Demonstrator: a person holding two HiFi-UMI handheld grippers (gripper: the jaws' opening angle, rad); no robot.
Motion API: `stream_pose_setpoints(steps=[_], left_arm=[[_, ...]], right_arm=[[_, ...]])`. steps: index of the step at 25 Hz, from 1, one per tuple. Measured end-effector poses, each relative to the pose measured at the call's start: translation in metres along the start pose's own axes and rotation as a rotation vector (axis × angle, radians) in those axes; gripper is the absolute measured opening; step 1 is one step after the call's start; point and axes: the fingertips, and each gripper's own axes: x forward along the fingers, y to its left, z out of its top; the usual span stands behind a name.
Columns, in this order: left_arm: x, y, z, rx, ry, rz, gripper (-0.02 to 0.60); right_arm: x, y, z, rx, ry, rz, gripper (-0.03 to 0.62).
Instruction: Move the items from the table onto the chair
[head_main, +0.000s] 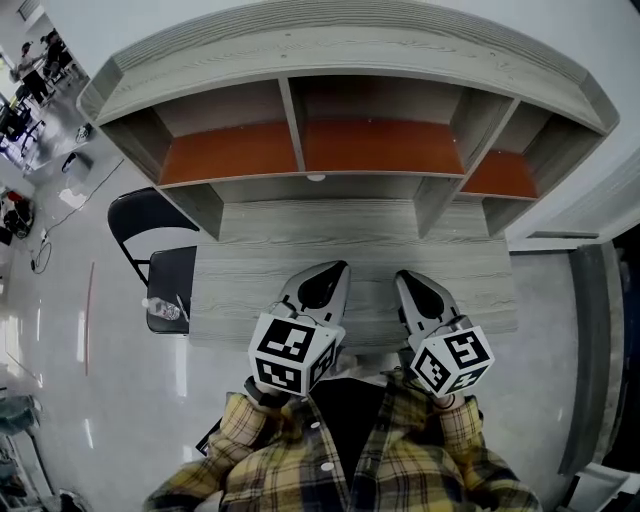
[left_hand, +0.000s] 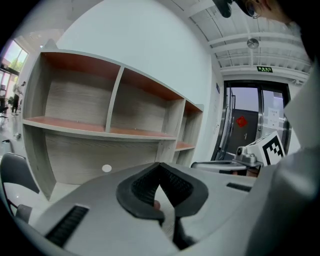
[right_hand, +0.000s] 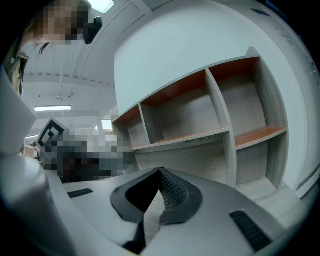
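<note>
Left gripper (head_main: 325, 283) and right gripper (head_main: 420, 290) both closed, empty. I see the table (head_main: 350, 245) beneath bare; the chair (head_main: 172, 272), left of them, holds possibly a bottle (head_main: 166, 310). Task looks complete.

Even, cool light is filling every view, casting soft shadows on the worktop (head_main: 260, 270). Fisheye distortion is bending the shelf unit (head_main: 340, 60); glare is streaking the floor (head_main: 90, 400) at lower left.
</note>
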Motion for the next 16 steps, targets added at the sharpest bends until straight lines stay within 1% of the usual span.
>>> stream_pose_setpoints(steps=[8,11,16], left_arm=[[0.005,0.007,0.006,0.001,-0.009,0.015,0.005],[0.008,0.009,0.006,-0.011,-0.021,0.024,0.005],[0.015,0.012,0.012,-0.008,-0.051,0.045,0.005]], right_arm=[[0.010,-0.001,0.004,-0.004,0.002,0.021,0.017],[0.011,-0.001,0.004,-0.007,0.004,0.025,0.018],[0.010,-0.003,0.005,-0.010,-0.003,0.031,0.018]])
